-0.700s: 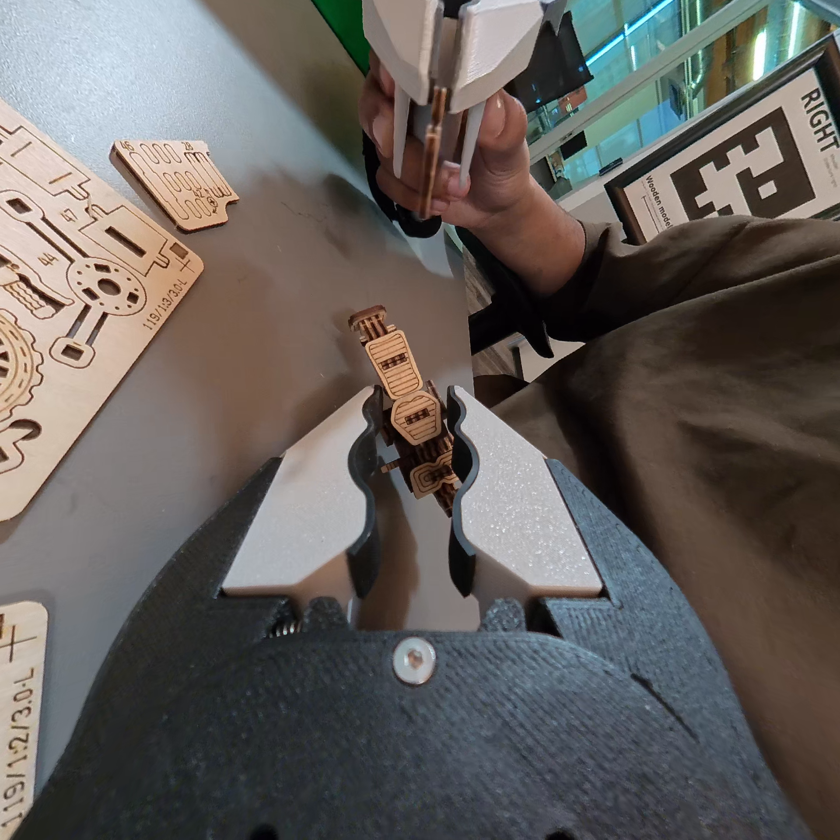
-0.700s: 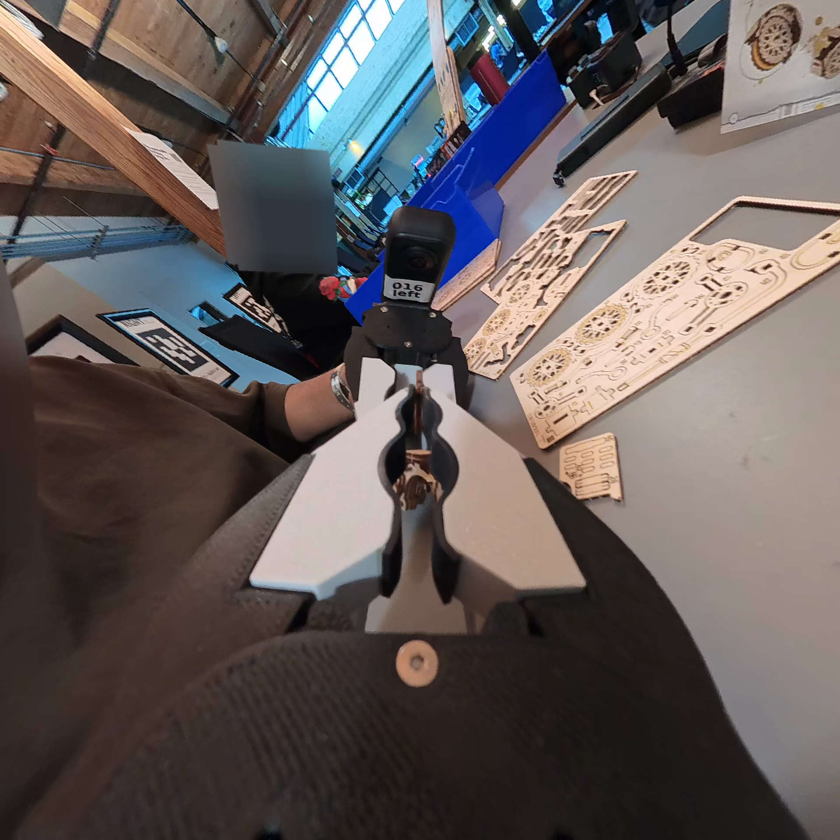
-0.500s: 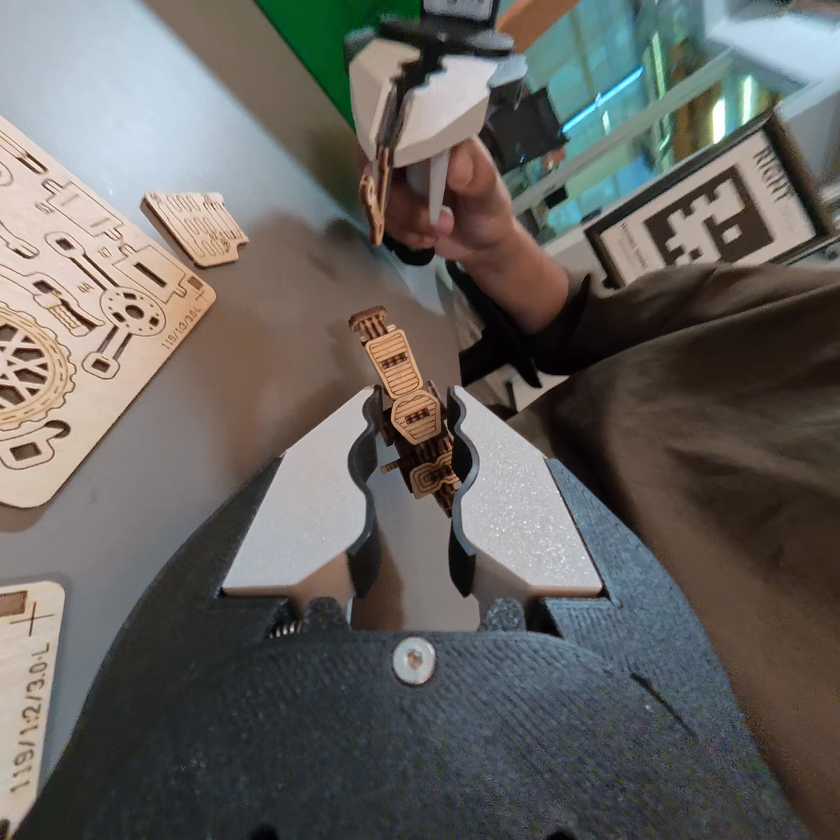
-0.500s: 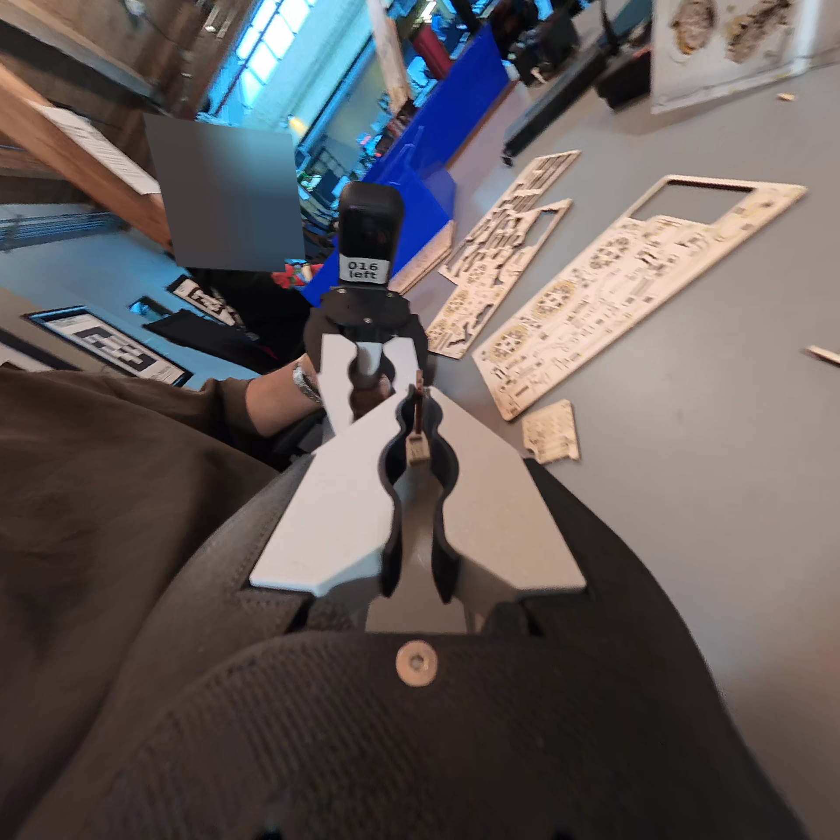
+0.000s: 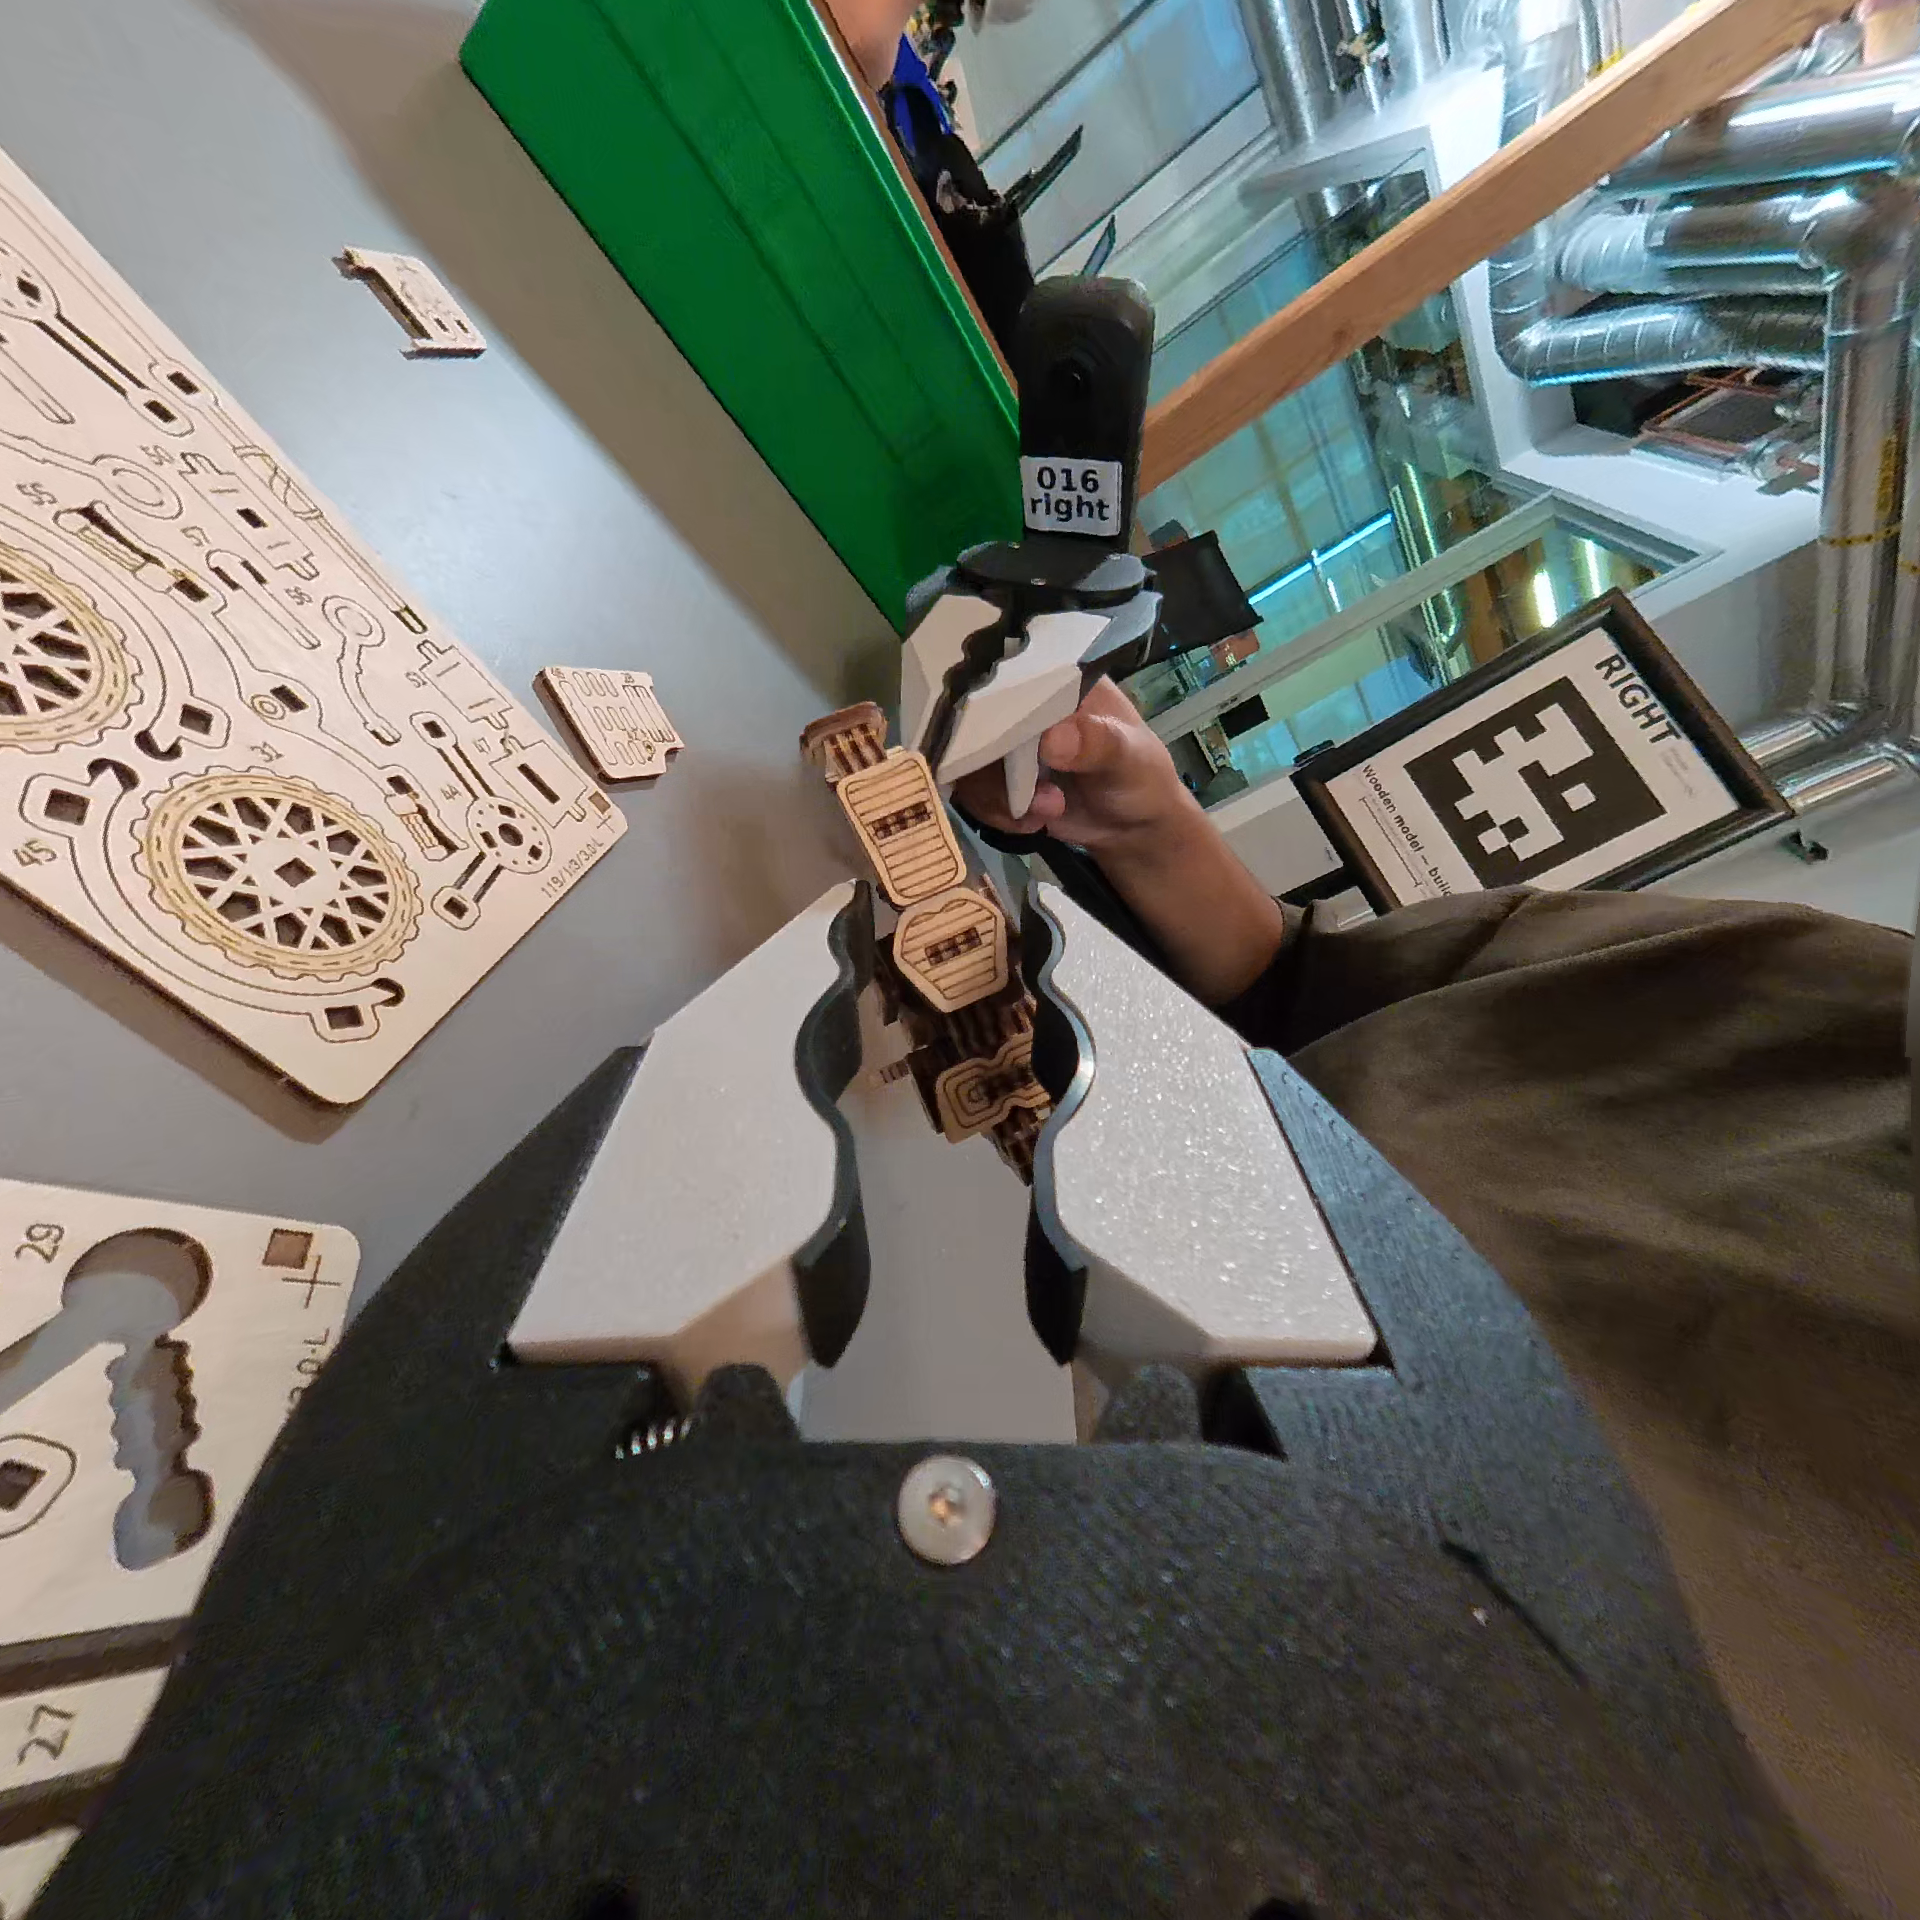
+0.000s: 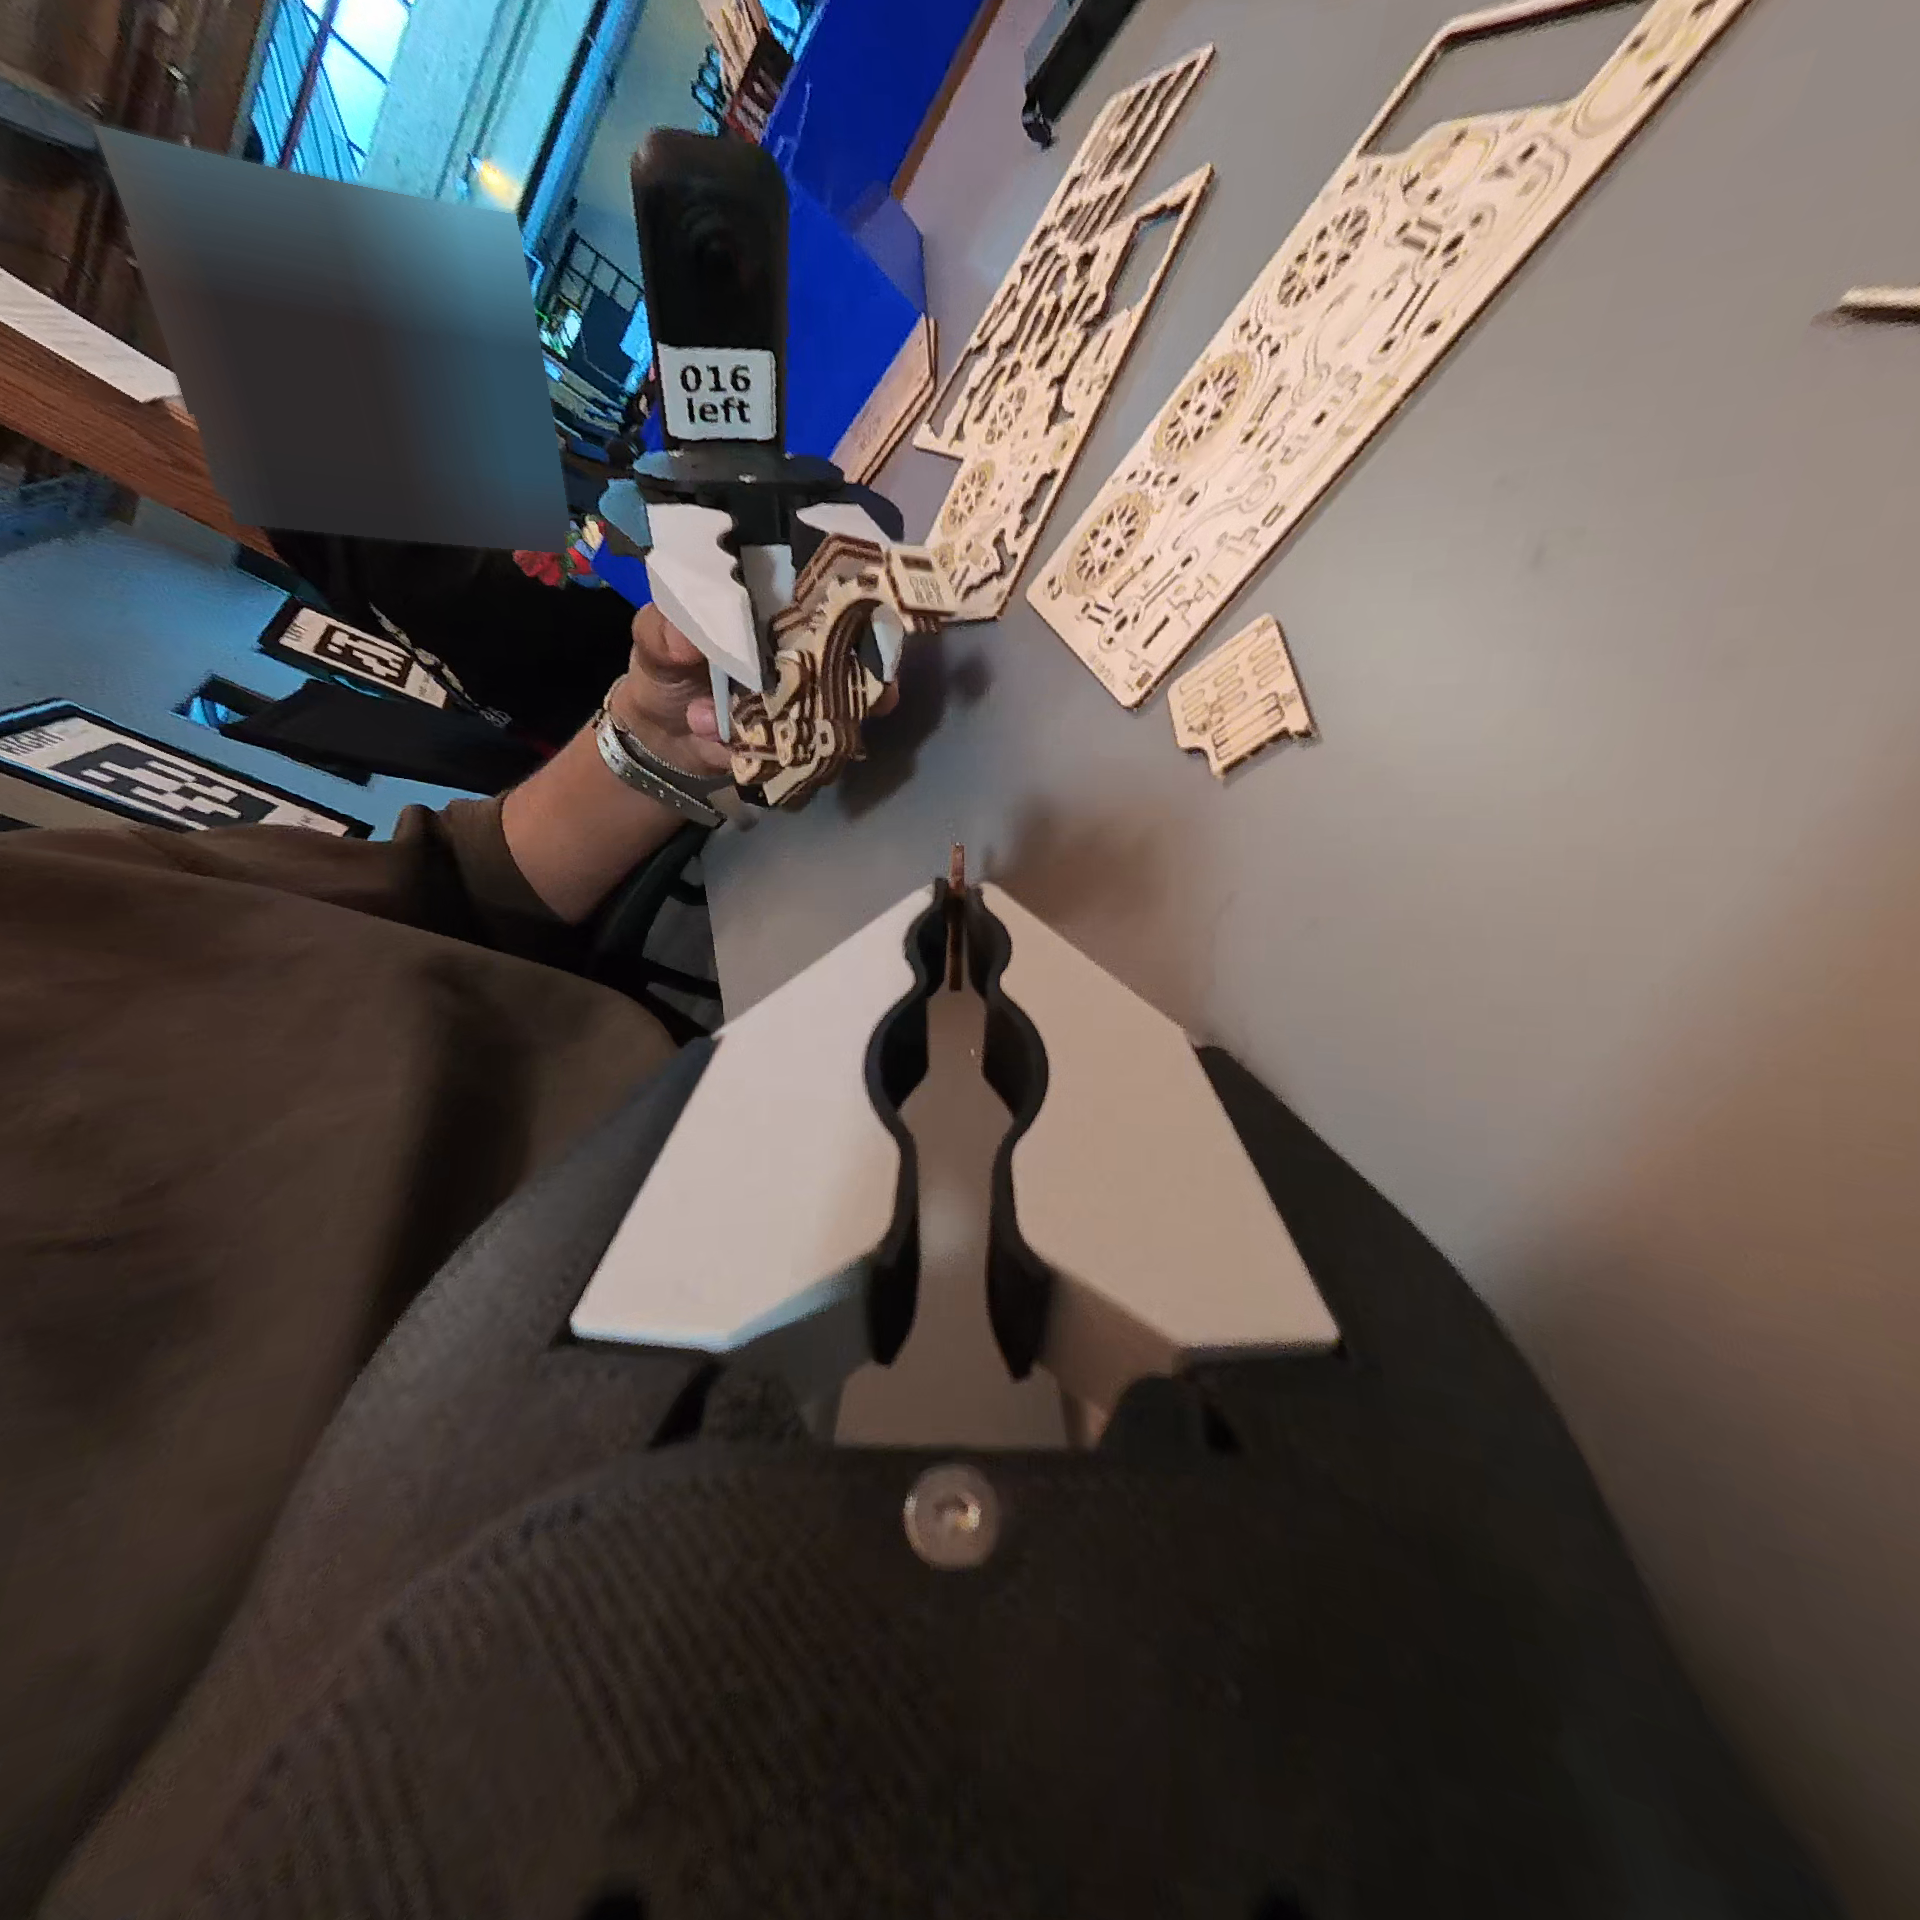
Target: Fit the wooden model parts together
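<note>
My left gripper point(image 5: 945, 909) is shut on a layered wooden model assembly point(image 5: 914, 831) that sticks out past its fingertips above the grey table point(image 5: 582, 499). In the right wrist view, the left gripper point(image 6: 774, 665) and the assembly point(image 6: 810, 675) are at the upper left. My right gripper point(image 6: 957, 896) is shut on a thin flat wooden part point(image 6: 957, 860), seen edge-on, with its tip just past the fingers. In the left wrist view, the right gripper point(image 5: 971, 764) hangs close beside the assembly's far end, and the thin part is hidden there.
Laser-cut plywood sheets point(image 5: 260, 748) lie left on the table, with another sheet point(image 5: 135, 1351) near me and small loose parts point(image 5: 613, 722) point(image 5: 416, 301). A green bin point(image 5: 748, 239) stands at the table's far edge. A blue bin point(image 6: 831, 208) and more sheets point(image 6: 1299, 343) lie beyond. The grippers' ends are close to 8 cm from one another.
Both grippers have turned. In the left view, the right gripper has come down next to the assembly's far end. In the right view, the left gripper has shifted from straight ahead to upper left.
</note>
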